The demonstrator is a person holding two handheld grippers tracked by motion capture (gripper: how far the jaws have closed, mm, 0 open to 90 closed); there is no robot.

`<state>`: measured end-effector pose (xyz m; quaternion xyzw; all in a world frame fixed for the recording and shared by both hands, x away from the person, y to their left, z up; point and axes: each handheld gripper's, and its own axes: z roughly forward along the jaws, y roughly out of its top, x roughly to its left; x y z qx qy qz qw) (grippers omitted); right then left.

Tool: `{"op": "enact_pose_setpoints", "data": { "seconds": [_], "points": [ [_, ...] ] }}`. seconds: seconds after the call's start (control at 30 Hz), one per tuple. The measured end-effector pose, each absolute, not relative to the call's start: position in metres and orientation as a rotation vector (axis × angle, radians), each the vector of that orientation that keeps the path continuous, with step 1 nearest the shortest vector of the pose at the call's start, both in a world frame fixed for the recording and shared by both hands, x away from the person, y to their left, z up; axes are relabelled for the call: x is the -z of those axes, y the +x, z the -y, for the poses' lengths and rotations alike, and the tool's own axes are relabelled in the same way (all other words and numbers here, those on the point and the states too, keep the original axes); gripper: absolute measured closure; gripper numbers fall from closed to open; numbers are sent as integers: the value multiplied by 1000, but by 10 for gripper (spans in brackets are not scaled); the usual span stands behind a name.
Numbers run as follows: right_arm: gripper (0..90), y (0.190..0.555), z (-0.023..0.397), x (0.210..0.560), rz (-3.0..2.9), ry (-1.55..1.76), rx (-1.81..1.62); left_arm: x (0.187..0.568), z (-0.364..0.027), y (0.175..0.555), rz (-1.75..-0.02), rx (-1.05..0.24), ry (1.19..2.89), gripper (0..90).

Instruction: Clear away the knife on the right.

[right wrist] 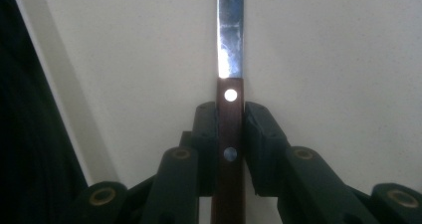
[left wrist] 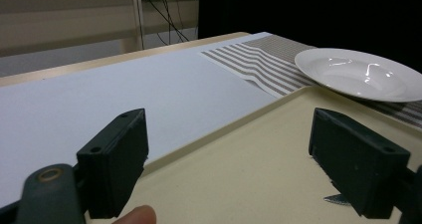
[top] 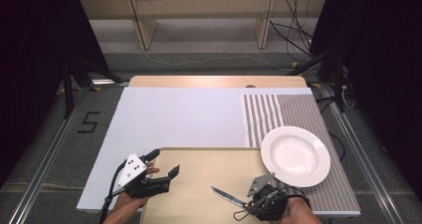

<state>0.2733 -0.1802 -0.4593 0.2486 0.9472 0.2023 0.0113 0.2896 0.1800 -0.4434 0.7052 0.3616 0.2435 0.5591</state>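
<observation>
Right gripper [top: 247, 203] is clamped on the knife [top: 228, 196], both pads squeezing the brown riveted handle [right wrist: 229, 134]; the blade [right wrist: 231, 30] sticks straight out ahead of the jaws. From above, the knife sits over the near part of the beige tray [top: 199, 159], blade pointing left and away from the person, tip above bare tray surface. Can't tell if the blade touches the tray or hovers just off it. Left gripper [top: 163, 162] has its jaws wide apart, nothing between them, held over the tray's near-left corner, well apart from the knife. White plate [top: 295, 156] sits on the striped mat [top: 288, 109] just right of the tray, its rim overlapping the tray's far-right corner; plate is bare inside. White sheet [top: 179, 114] covers the table beyond the tray.
</observation>
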Motion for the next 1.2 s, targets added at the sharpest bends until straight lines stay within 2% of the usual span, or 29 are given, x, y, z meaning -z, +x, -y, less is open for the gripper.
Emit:
{"op": "enact_pose_setpoints", "data": {
  "seconds": [0.1, 0.17, 0.3, 0.4, 0.43, 0.5, 0.6, 0.77, 0.87, 1.2],
  "points": [
    [690, 273, 180, 459, -2969, 795, -641, 443, -180, 290, -852, -574, 1662, 157],
    [598, 274, 180, 458, -2973, 795, -639, 443, -180, 290, -852, -575, 1662, 157],
    [470, 276, 181, 452, -2920, 788, -702, 443, -180, 290, -852, -575, 1661, 157],
    [446, 280, 184, 446, -2878, 783, -796, 444, -180, 290, -852, -574, 1665, 157],
    [455, 280, 184, 445, -2869, 780, -831, 444, -180, 290, -852, -575, 1665, 157],
    [589, 280, 183, 443, -2846, 738, -898, 444, -180, 290, -852, -575, 1665, 157],
    [722, 277, 178, 443, -2859, 654, -939, 444, -180, 290, -853, -576, 1667, 157],
    [865, 271, 165, 450, -2900, 553, -876, 444, -180, 290, -855, -575, 1663, 157],
    [894, 271, 161, 454, -2918, 486, -833, 444, -180, 290, -855, -576, 1664, 157],
    [900, 271, 157, 464, -2943, 484, -690, 444, -180, 290, -857, -576, 1665, 157]
  ]
}}
